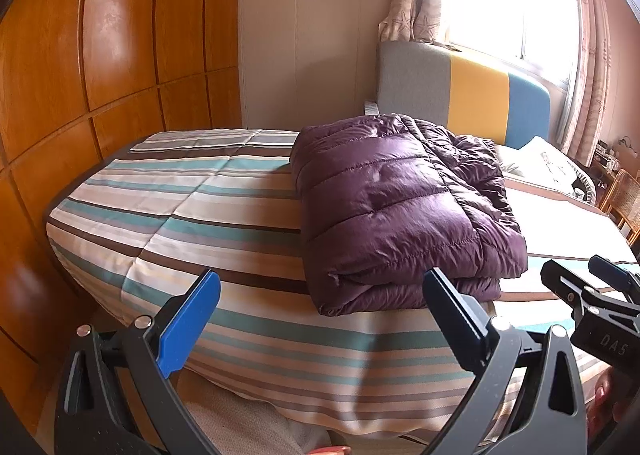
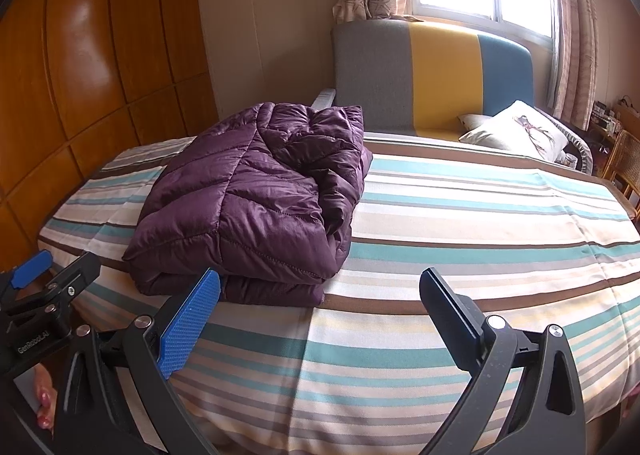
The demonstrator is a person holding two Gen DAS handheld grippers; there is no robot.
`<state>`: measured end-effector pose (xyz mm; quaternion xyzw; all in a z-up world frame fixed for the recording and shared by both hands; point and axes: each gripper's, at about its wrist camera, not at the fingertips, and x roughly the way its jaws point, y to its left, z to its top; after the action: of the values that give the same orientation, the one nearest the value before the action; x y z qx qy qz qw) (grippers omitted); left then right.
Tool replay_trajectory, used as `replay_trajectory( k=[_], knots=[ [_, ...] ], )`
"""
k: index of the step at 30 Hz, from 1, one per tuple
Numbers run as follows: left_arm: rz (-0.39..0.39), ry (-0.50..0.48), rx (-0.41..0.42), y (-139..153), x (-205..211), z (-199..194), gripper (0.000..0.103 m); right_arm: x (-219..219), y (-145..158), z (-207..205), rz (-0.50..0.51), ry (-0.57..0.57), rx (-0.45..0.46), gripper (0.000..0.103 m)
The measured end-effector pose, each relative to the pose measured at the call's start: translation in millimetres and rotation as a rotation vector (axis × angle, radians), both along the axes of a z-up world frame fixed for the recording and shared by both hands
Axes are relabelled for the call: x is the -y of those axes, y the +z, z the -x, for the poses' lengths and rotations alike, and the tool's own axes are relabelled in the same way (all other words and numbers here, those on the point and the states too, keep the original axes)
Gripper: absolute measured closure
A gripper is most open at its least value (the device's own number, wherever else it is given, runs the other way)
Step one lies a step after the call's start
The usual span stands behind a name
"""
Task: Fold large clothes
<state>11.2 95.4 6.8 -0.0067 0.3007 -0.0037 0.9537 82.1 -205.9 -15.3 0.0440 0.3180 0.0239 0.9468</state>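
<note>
The folded purple puffer jacket [image 2: 256,199] lies left of centre, near the bed's [image 2: 460,239] lower edge; striped cover to its right lies bare. Left claw [image 1: 320,319] and right claw [image 2: 320,319] gape, empty; a pillow [image 2: 516,131] sits upper right.

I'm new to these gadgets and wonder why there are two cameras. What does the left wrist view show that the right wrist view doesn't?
Only the left wrist view shows the right gripper from outside, at its right edge, and more of the wooden wardrobe.

Only the right wrist view shows the left gripper from outside, at its left edge, and the pillow in full.

Both show the folded purple down jacket lying on the striped bedspread, the colourful headboard, the window, and open, empty grippers.
</note>
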Motion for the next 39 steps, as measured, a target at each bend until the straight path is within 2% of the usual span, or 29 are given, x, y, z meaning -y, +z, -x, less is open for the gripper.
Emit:
replay_trajectory(
  k=[39],
  knots=[
    [0.006, -0.024, -0.014, -1.4, -0.2, 0.6, 0.002, -5.7, -3.7, -4.3, -0.003, 0.008, -0.021, 0.004]
  ],
)
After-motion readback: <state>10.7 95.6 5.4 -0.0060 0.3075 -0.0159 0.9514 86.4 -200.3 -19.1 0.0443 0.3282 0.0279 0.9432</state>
